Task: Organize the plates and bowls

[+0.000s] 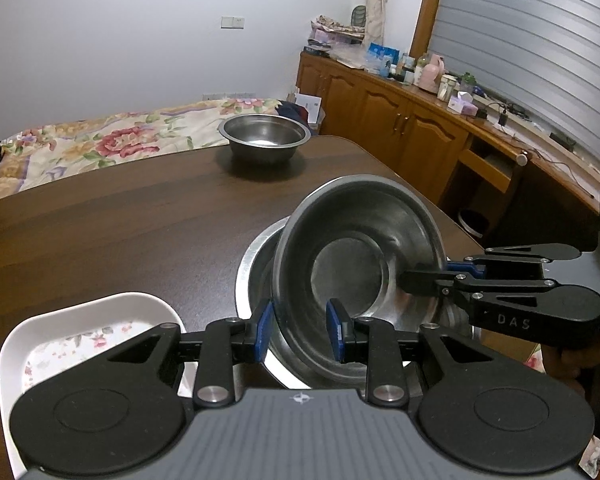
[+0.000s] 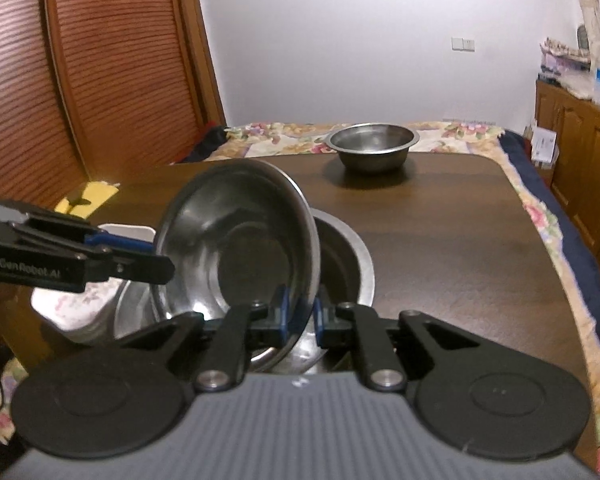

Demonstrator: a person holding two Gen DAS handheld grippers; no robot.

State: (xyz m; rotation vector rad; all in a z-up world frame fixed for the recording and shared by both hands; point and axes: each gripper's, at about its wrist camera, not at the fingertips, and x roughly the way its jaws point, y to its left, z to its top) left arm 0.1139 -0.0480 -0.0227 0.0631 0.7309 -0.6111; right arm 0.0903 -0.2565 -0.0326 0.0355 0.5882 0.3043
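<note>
A tilted steel bowl (image 1: pixel 352 240) (image 2: pixel 236 216) hangs over a large steel basin (image 1: pixel 256 256) (image 2: pixel 356 256) on the dark wooden table (image 1: pixel 120 232). Its opening faces the left wrist camera. My right gripper (image 2: pixel 301 310) (image 1: pixel 432 276) is shut on the bowl's rim. On the opposite side my left gripper (image 1: pixel 300 332) (image 2: pixel 160 258) straddles the rim, one pad outside and one inside. The gap between its pads is wider than the rim. A second steel bowl (image 1: pixel 264 136) (image 2: pixel 374 144) stands upright at the table's far edge. A white flowered plate (image 1: pixel 80 320) (image 2: pixel 76 304) lies left of the basin.
A bed with a flowered cover (image 1: pixel 100 140) lies beyond the table. Wooden cabinets (image 1: pixel 400 120) with clutter on top run along the right wall. A louvred wooden door (image 2: pixel 100 60) stands at the left. Bare tabletop (image 2: pixel 460 240) stretches right of the basin.
</note>
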